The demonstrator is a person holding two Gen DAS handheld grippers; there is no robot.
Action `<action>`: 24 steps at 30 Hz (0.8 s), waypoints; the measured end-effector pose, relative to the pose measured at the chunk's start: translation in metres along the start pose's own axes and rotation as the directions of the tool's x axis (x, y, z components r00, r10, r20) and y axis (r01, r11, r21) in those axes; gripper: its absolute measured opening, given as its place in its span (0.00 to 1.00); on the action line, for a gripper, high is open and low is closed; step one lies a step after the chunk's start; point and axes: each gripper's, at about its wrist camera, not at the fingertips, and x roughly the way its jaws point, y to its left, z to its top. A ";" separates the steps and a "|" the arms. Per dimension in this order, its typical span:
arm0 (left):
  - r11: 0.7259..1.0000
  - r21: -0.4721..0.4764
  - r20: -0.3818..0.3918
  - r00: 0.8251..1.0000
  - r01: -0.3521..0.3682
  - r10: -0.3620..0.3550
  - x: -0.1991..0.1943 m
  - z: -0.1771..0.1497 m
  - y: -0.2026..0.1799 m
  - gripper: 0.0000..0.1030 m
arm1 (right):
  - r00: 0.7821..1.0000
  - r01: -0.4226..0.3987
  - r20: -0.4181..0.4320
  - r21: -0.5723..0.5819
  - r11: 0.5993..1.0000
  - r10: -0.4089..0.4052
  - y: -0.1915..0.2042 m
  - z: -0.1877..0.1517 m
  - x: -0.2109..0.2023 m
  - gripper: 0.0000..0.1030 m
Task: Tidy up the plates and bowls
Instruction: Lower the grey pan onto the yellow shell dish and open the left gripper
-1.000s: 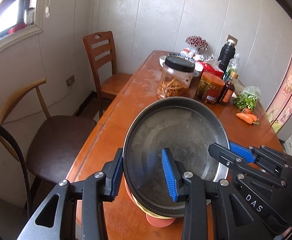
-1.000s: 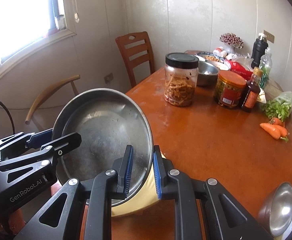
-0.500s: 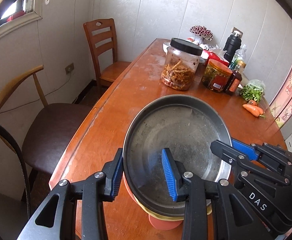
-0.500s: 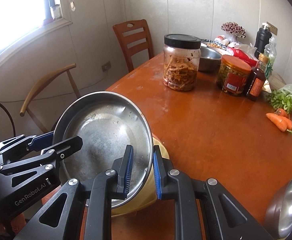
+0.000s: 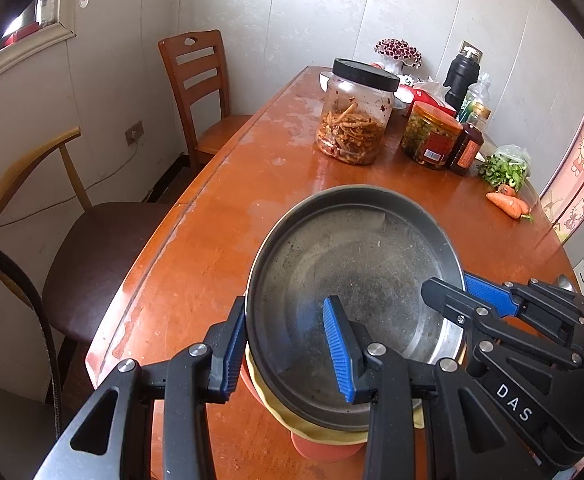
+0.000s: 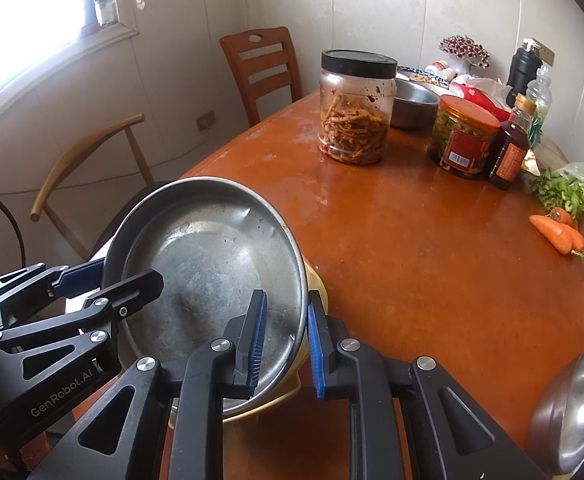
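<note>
- Steel plate (image 5: pixel 355 276), gripped at two sides of its rim, has come lower over the last second and now sits on the yellow bowl (image 6: pixel 315 280) and orange dish (image 5: pixel 323 446) stacked at the table's (image 6: pixel 431 248) near edge.
- That suggests the stacking step is nearly finished; release would come next.
- Left gripper (image 5: pixel 288 344) pinches the plate's rim, one pad outside, one inside.
- Right gripper (image 6: pixel 286 340) clamps the opposite rim, narrowly.
- Both point steeply downward at the stack, side by side.
</note>
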 end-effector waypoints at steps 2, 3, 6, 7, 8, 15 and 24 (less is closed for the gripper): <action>1.000 0.001 0.000 1.000 0.001 -0.001 0.001 -0.001 -0.001 0.37 | 1.000 0.001 0.000 0.001 1.000 -0.001 0.000 -0.001 0.000 0.20; 1.000 0.005 -0.001 1.000 0.000 0.000 0.001 0.000 -0.002 0.37 | 1.000 0.003 0.002 0.000 1.000 -0.003 0.001 -0.002 -0.001 0.20; 1.000 0.009 -0.010 1.000 0.003 -0.003 0.004 -0.002 -0.004 0.37 | 1.000 0.011 0.000 0.002 1.000 -0.011 0.000 -0.003 0.000 0.20; 1.000 0.010 -0.011 1.000 0.005 -0.005 0.005 -0.003 -0.005 0.37 | 1.000 0.012 -0.003 0.005 1.000 -0.012 0.000 -0.004 0.000 0.21; 1.000 0.011 -0.012 1.000 0.008 -0.008 0.005 -0.004 -0.005 0.37 | 1.000 0.017 -0.008 0.005 1.000 -0.017 -0.001 -0.006 0.001 0.21; 1.000 0.028 -0.023 1.000 0.010 -0.010 0.008 -0.008 -0.010 0.37 | 0.999 0.024 -0.023 0.017 1.000 -0.024 -0.006 -0.013 -0.001 0.21; 1.000 0.020 -0.033 0.999 -0.006 0.007 0.009 -0.009 -0.009 0.37 | 1.000 0.007 -0.007 0.030 1.000 -0.006 -0.005 -0.014 -0.003 0.23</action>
